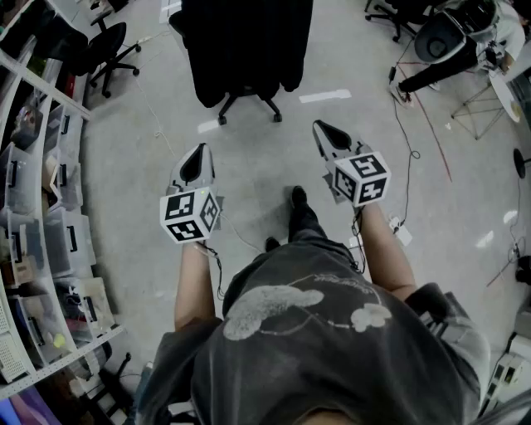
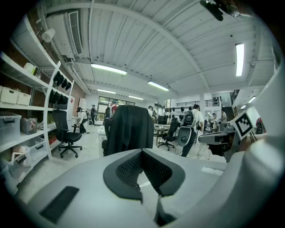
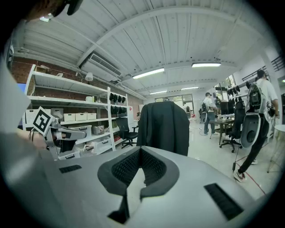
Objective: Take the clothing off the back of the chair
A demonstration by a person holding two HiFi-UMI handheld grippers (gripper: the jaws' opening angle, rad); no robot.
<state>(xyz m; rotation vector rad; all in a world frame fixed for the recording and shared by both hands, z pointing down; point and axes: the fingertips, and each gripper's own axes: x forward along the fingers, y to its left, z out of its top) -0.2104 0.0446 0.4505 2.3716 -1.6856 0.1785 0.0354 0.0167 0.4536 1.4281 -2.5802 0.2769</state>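
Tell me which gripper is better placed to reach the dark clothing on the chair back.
Right, narrowly. The right gripper sits nearer the clothing than the left gripper in the head view, and the clothing looks larger in its own view. Both are shut and empty.

No legible text, labels or numbers anywhere.

You held two grippers, the left gripper (image 1: 197,156) and the right gripper (image 1: 323,131), each carrying one marker cube (image 1: 189,216) (image 1: 365,178). Ahead of you stood one chair (image 1: 247,104) bearing one garment (image 1: 245,41). Two bare chairs (image 1: 112,50) (image 1: 392,15) and one rack (image 1: 33,207) made up the rest.
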